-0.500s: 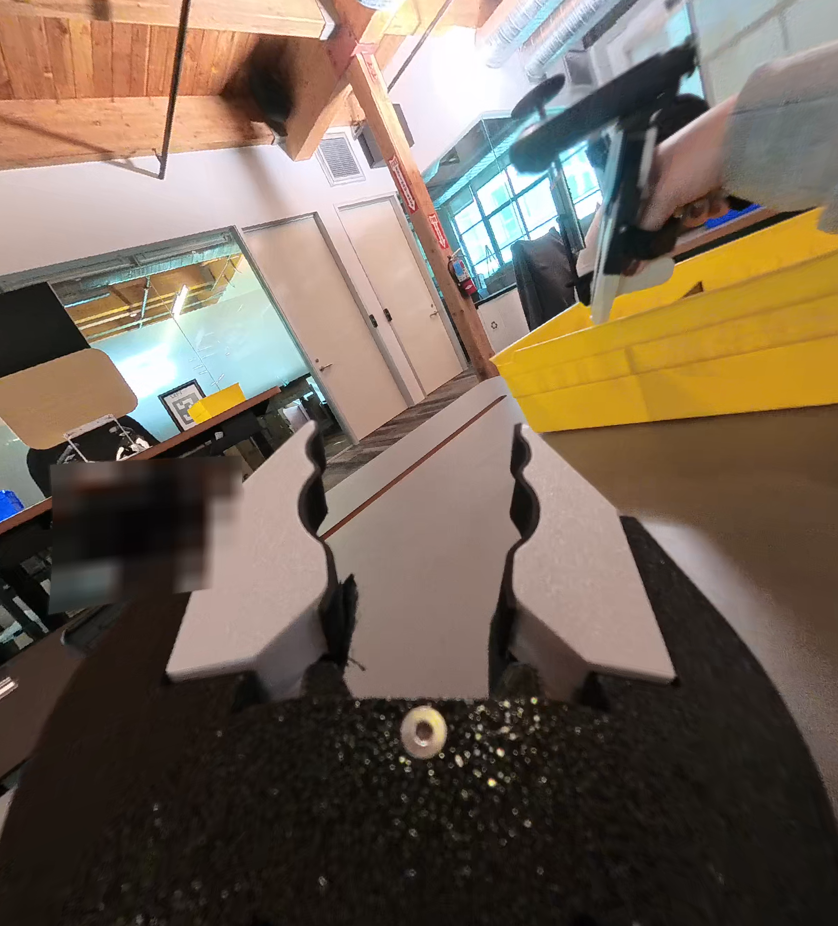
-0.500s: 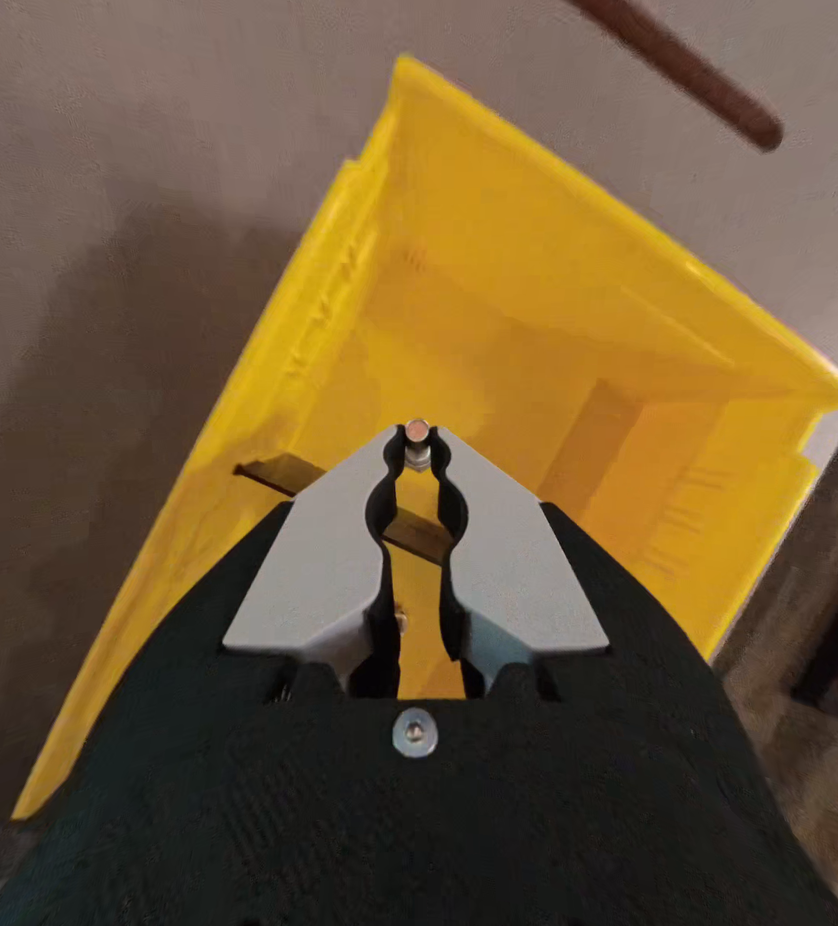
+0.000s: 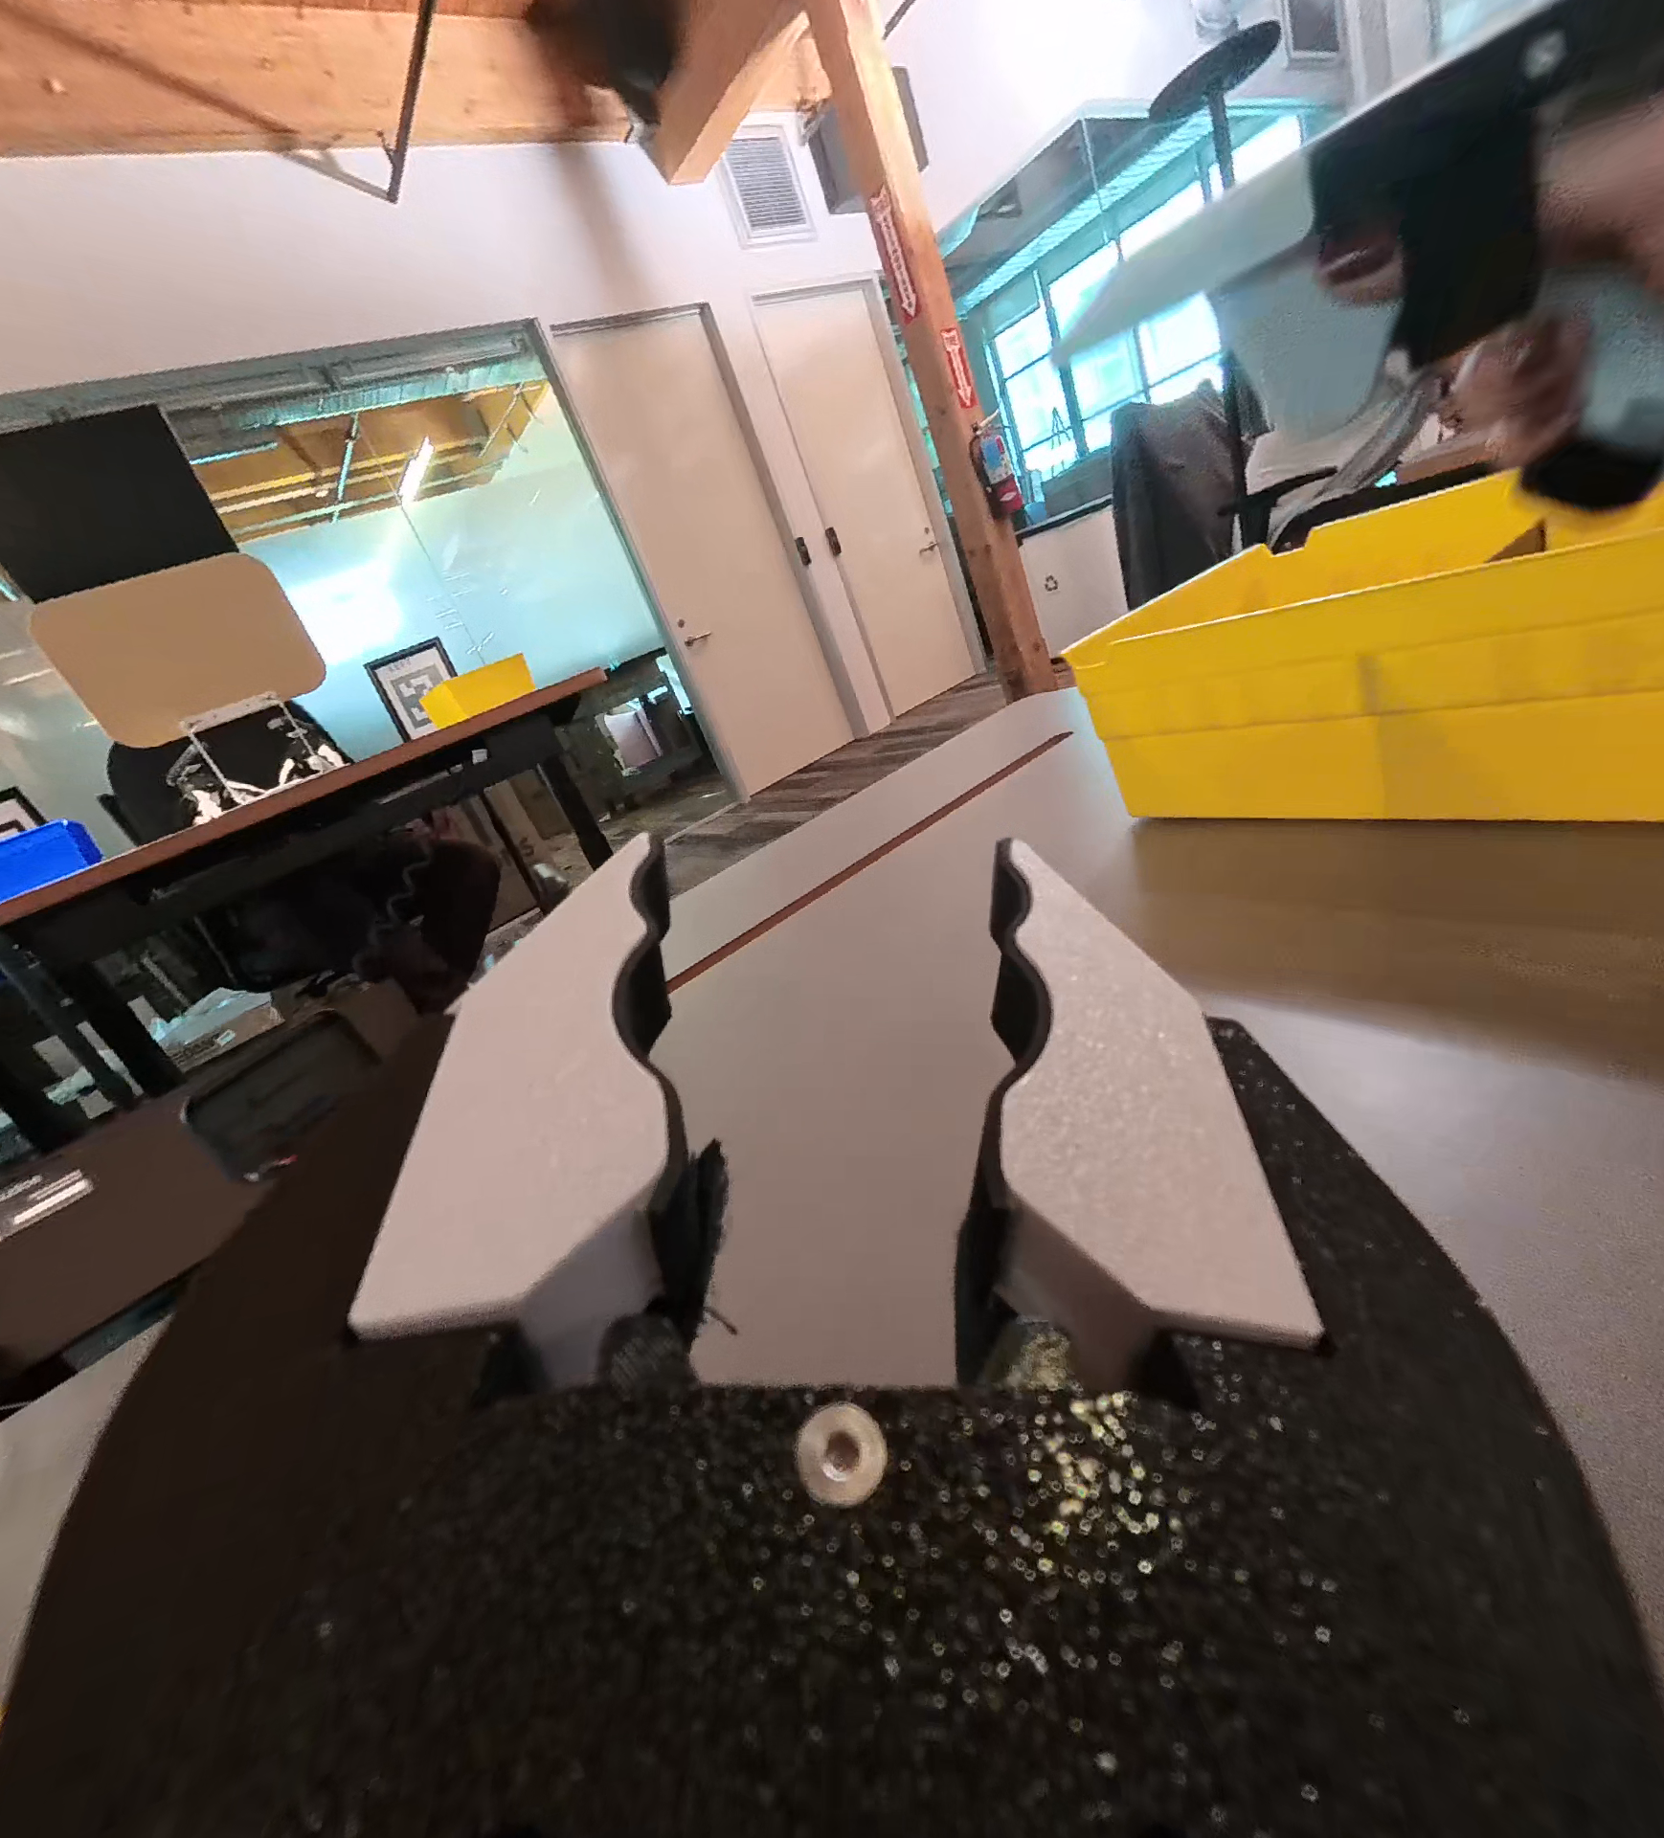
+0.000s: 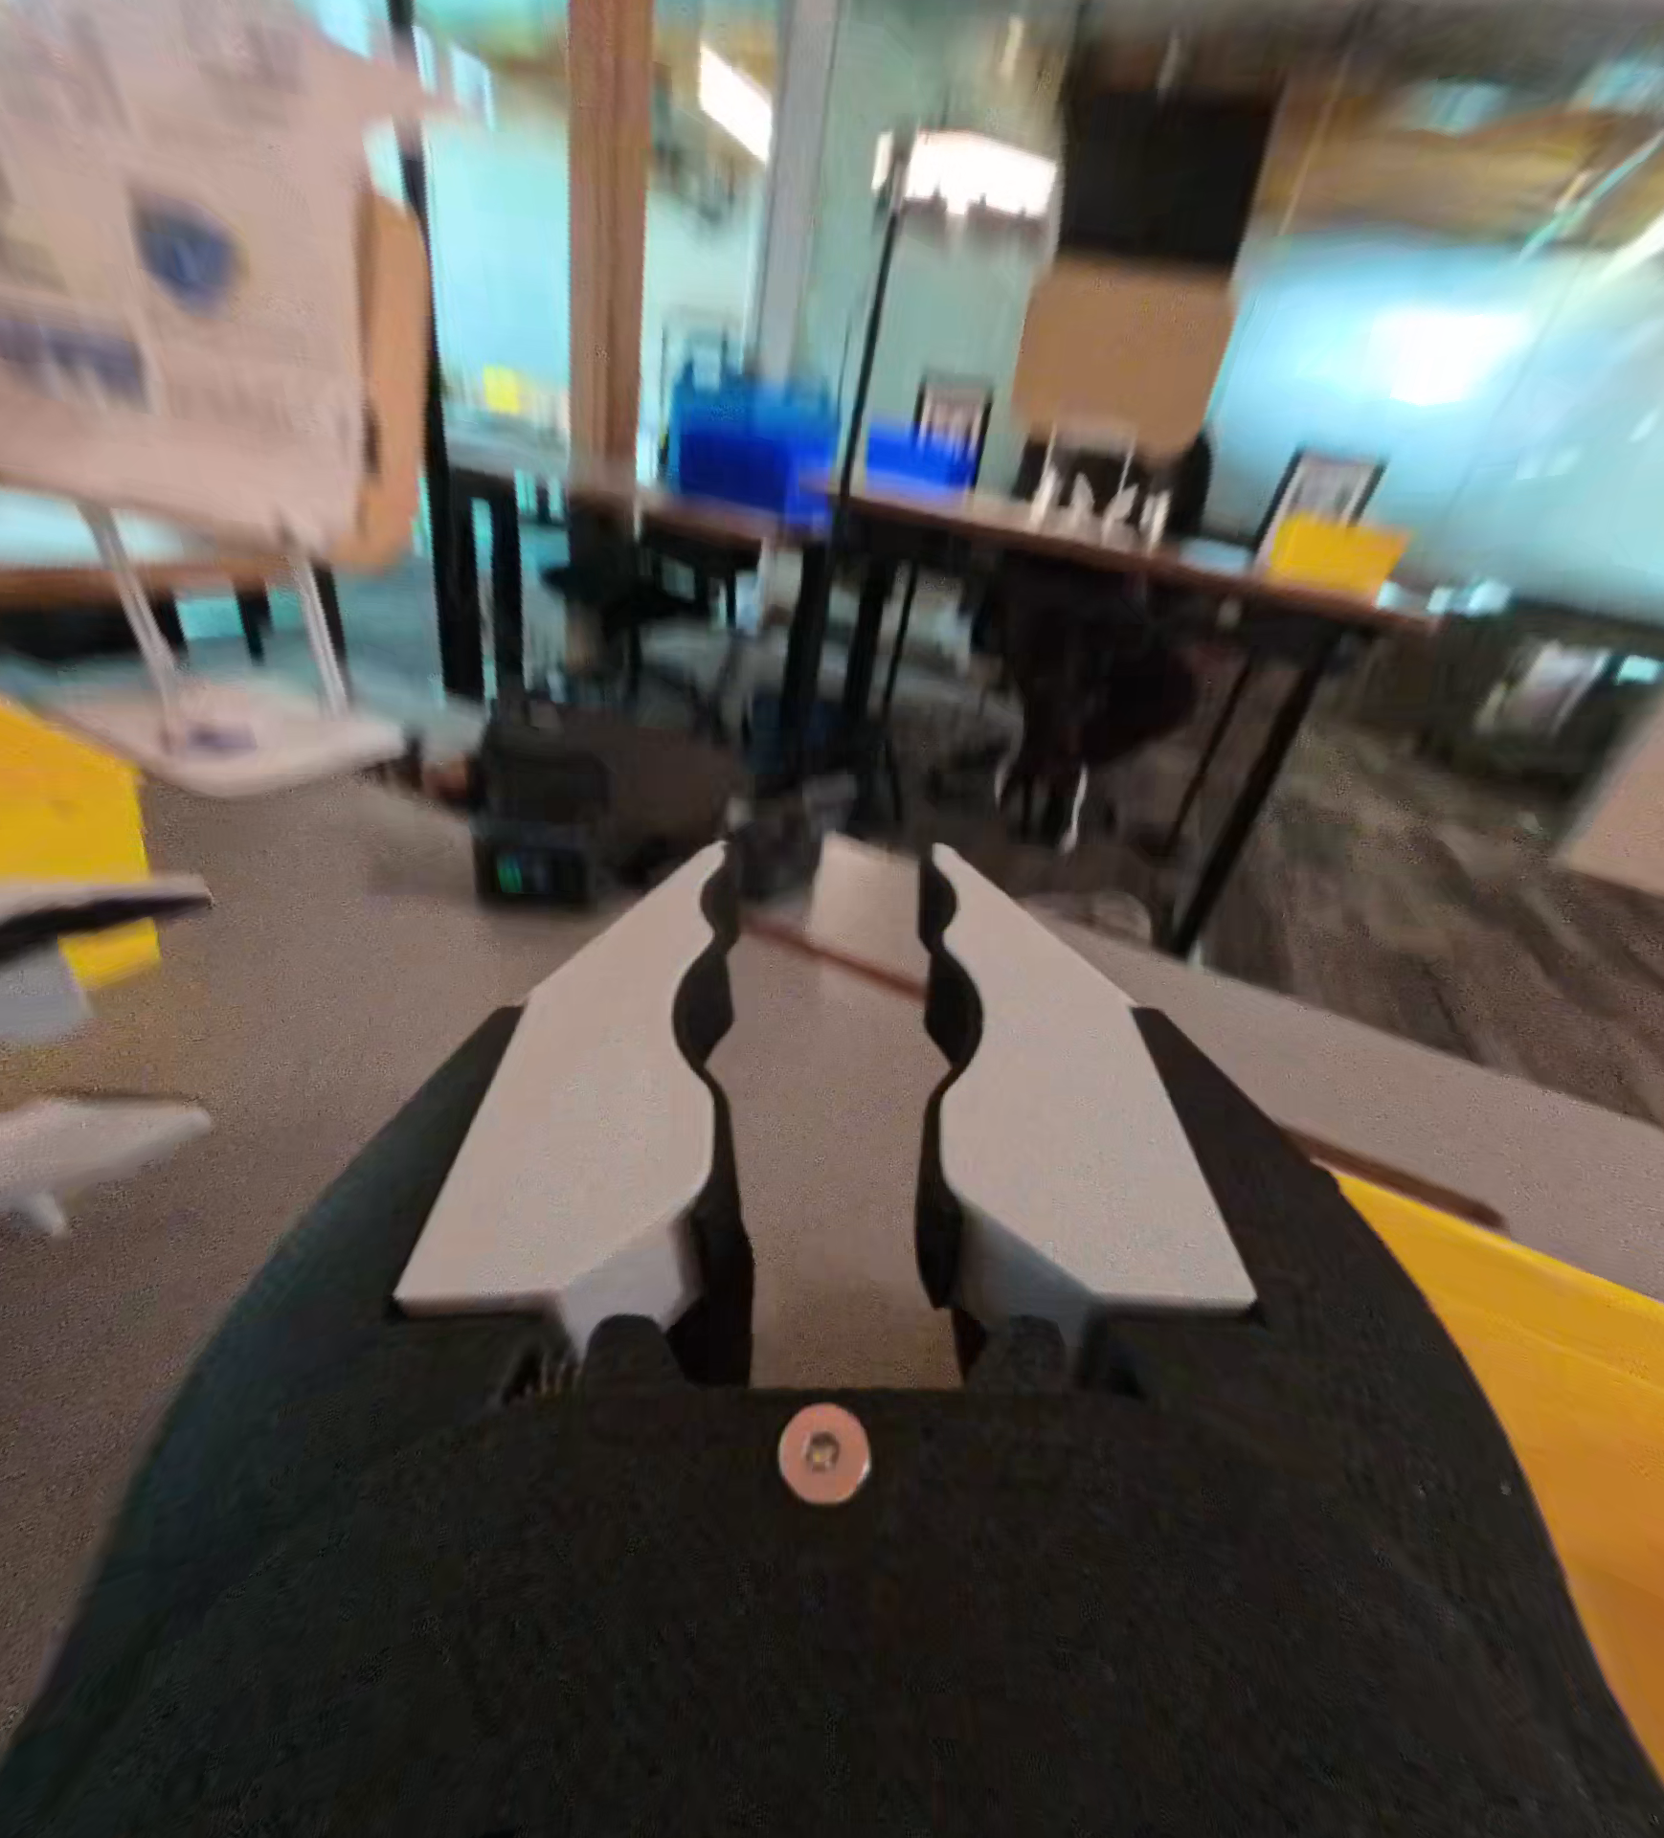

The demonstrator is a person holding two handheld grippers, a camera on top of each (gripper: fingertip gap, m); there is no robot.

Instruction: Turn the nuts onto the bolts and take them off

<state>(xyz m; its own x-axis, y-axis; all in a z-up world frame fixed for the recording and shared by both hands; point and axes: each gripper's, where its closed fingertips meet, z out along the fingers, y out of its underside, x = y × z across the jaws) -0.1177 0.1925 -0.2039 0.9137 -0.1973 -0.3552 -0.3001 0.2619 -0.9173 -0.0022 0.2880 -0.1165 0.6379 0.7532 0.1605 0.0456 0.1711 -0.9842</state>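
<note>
My left gripper (image 3: 828, 855) is open and empty, low over the grey table (image 3: 1405, 995), pointing along it. My right gripper (image 4: 830, 860) is open and empty, pointing level across the table; its view is blurred by motion. In the left wrist view the right gripper (image 3: 1107, 328) shows at the top right, held by a hand (image 3: 1624, 199) above the yellow bin (image 3: 1405, 696). In the right wrist view the left gripper (image 4: 201, 1005) shows at the left edge. No nut or bolt shows in either view.
The yellow bin also shows at the lower right of the right wrist view (image 4: 1554, 1442). Another yellow bin (image 4: 22, 796) stands at the left. A black device (image 4: 540, 826) sits at the table's far edge. Desks with blue bins (image 3: 2, 865) stand beyond.
My right gripper was shut on a bolt, pointing down into the yellow bin; now it is open, empty and swung up level. The left gripper has hardly moved.
</note>
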